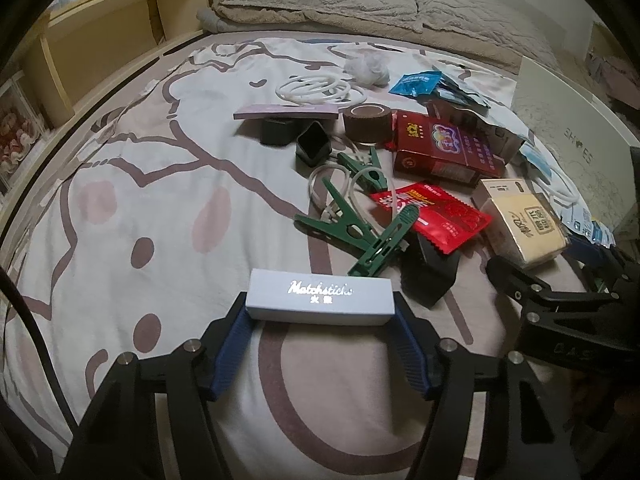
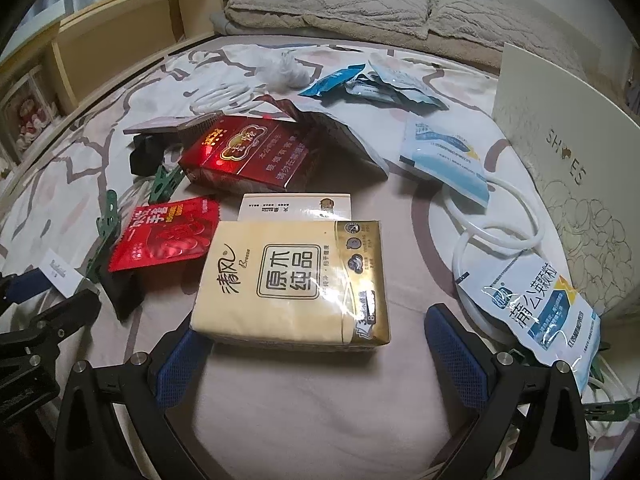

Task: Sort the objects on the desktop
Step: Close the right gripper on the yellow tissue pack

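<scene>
The left gripper (image 1: 320, 320) clamps a matchbox (image 1: 319, 297); the right gripper (image 2: 316, 340), jaws apart, straddles a tissue pack (image 2: 292, 280) half-hiding a white card (image 2: 296, 206) beyond.

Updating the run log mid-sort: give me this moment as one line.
left hand-held gripper: shut on matchbox | right hand-held gripper: open around tissue pack | surface: bedsheet

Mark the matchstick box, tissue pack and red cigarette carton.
matchstick box (image 1: 320, 294), left wrist view, on the printed top face.
tissue pack (image 2: 288, 280), right wrist view, on the front label.
red cigarette carton (image 2: 256, 152), right wrist view, on the top face.
</scene>
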The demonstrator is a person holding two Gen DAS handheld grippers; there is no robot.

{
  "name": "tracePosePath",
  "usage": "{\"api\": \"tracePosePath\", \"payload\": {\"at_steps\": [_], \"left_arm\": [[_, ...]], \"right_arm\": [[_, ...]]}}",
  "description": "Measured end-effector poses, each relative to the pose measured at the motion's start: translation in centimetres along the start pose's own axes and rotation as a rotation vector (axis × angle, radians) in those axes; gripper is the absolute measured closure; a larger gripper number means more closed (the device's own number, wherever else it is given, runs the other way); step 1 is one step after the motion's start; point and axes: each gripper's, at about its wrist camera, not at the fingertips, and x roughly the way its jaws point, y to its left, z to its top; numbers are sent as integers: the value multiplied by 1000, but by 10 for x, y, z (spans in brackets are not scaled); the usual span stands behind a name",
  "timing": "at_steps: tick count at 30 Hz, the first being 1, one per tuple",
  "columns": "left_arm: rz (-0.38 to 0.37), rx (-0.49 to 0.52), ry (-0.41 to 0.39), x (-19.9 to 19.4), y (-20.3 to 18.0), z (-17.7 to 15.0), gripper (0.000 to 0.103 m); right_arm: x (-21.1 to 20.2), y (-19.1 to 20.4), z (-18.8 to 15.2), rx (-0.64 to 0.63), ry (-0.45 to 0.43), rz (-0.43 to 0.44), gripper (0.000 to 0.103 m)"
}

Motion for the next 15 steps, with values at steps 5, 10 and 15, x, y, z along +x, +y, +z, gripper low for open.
{"api": "tracePosePath", "payload": {"at_steps": [5, 10, 15], "left_arm": [[-3, 0, -9, -3, -1, 0, 37], [-2, 1, -19, -5, -2, 0, 37], [2, 2, -25, -6, -2, 1, 37]], "right_arm": [[-1, -1, 1, 3, -1, 3, 0], [-7, -5, 1, 26, -36, 27, 0], [-11, -3, 2, 20, -61, 36, 1]]}}
